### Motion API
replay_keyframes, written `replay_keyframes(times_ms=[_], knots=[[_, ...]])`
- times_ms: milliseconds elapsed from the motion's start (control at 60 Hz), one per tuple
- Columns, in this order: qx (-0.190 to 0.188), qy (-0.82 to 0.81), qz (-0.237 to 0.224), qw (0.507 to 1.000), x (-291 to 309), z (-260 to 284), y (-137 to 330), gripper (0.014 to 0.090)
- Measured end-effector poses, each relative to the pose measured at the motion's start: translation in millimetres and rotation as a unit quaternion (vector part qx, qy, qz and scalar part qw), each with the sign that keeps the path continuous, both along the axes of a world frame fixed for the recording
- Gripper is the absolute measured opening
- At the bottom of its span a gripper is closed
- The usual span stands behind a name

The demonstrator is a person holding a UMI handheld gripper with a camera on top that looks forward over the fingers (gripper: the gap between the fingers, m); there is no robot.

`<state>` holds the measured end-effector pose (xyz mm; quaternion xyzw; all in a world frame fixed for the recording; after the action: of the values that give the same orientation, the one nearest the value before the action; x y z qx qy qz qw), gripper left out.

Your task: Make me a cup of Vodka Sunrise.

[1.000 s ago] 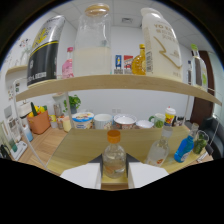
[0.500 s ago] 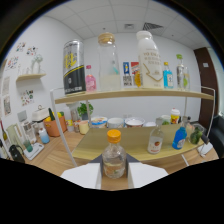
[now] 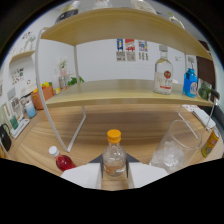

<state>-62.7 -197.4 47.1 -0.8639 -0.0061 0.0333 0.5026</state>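
Your jaws are clamped on a small orange-capped bottle (image 3: 114, 156) above the wooden surface (image 3: 140, 127). An ice-filled glass (image 3: 172, 147) stands near right, a red bottle (image 3: 62, 161) near left.

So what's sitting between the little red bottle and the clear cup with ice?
In the gripper view, the orange-capped bottle, gripped in the claw, sits between the red bottle and the cup.

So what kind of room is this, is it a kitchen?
Probably a small home-style drinks corner, perhaps in a lab. A wooden shelf rack carries a clear liquor bottle; a cup of ice and a red bottle wait below. The gripper is shut on an orange-capped bottle.
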Motion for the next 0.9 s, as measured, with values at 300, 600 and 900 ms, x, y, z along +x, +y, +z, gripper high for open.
replay_keyframes(times_ms=[300, 600, 900], knots=[[-0.039, -0.016, -0.002, 0.999, -2.4, -29.4, -0.1, 0.0352], [-0.041, -0.039, 0.017, 0.998, -5.0, -33.1, -10.3, 0.0390], [-0.012, -0.037, 0.066, 0.997, -9.4, 24.5, -34.5, 0.0860]])
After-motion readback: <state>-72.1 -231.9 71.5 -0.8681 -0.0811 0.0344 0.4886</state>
